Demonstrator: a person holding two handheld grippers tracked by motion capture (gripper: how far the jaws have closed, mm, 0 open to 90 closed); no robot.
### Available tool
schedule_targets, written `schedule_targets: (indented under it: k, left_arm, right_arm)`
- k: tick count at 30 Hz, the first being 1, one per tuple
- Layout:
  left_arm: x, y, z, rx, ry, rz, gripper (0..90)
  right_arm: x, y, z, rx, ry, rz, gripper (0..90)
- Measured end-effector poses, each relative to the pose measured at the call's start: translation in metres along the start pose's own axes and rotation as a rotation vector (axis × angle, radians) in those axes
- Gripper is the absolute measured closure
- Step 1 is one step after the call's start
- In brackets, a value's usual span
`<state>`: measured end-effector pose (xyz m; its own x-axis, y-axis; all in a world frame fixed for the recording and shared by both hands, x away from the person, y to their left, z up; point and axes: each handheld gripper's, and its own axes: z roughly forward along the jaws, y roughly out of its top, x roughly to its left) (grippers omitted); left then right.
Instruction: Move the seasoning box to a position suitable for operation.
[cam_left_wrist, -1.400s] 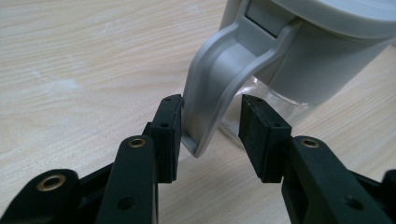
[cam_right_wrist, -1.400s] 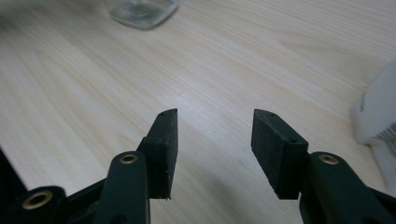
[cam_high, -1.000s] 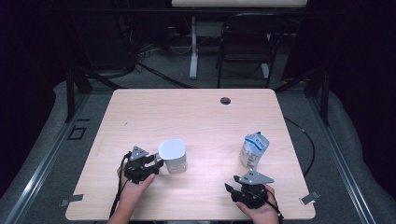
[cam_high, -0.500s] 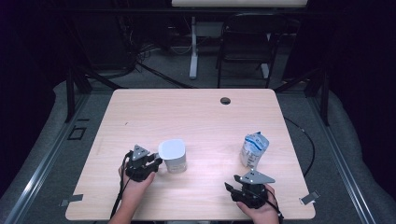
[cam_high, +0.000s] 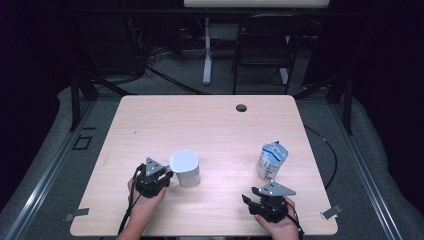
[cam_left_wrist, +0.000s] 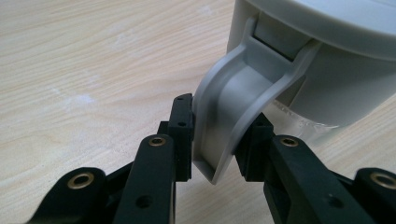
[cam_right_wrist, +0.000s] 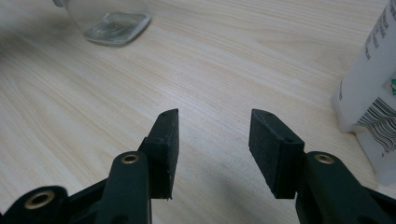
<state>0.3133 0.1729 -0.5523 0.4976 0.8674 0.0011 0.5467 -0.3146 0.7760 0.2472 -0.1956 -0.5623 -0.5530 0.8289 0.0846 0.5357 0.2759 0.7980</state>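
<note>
Wooden table (cam_high: 210, 125): left gripper (cam_left_wrist: 217, 135) has just closed onto jug handle (cam_left_wrist: 238, 98), probably firmly; right gripper (cam_right_wrist: 215, 140) stands wide, empty. Lift straight.

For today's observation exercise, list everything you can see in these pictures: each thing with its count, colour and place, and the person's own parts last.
Table: one, light wood, centre of the high view; a dark round hole near its far edge.
Jug: one, pale grey lid and handle on a clear body, near left part of the table.
Pouch: one, white with blue print, standing at the near right.
Chair: one, dark, on the floor beyond the table.
Left gripper: one, black; its jaws have just been closing and now press both sides of the jug's handle.
Right gripper: one, black, jaws apart with nothing between them, low over bare table beside the pouch.
Hands: two, at the near edge.
</note>
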Motion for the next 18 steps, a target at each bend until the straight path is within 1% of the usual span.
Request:
schedule_targets:
  k: [2, 7, 9, 11, 12, 13, 14, 17, 18]
  left_arm:
    - [-0.002, -0.001, -0.002, 0.0, 0.001, 0.001, 71.2]
    - [-0.007, -0.003, -0.007, 0.002, -0.007, 0.022, 71.5]
    - [-0.01, -0.004, -0.009, -0.001, -0.01, 0.022, 71.6]
    - [-0.012, -0.006, -0.012, 0.002, -0.018, 0.029, 71.7]
    - [-0.014, -0.007, -0.013, 0.0, -0.021, 0.027, 71.7]
    - [-0.015, -0.008, -0.014, 0.003, -0.026, 0.035, 71.7]
    - [-0.017, -0.009, -0.015, -0.002, -0.03, 0.034, 71.7]
    - [-0.023, -0.013, -0.018, 0.001, -0.051, 0.048, 71.8]
    - [-0.026, -0.014, -0.02, -0.005, -0.054, 0.052, 71.8]
  right_arm:
    - [0.0, 0.0, 0.0, -0.002, -0.001, 0.0, 52.9]
    - [0.0, 0.0, 0.001, 0.0, 0.0, 0.001, 53.1]
    - [0.0, -0.001, 0.001, 0.001, -0.003, 0.001, 53.3]
    - [-0.001, 0.0, 0.001, 0.006, -0.001, -0.004, 53.6]
    - [-0.001, 0.0, 0.001, 0.005, -0.001, -0.005, 53.7]
    - [0.0, 0.0, 0.001, 0.005, -0.002, -0.007, 53.9]
    - [0.0, 0.0, 0.002, 0.005, -0.001, -0.008, 54.1]
    - [0.0, -0.001, 0.002, 0.004, 0.0, -0.011, 54.1]
    - [0.0, -0.001, 0.002, 0.002, 0.0, -0.01, 54.1]
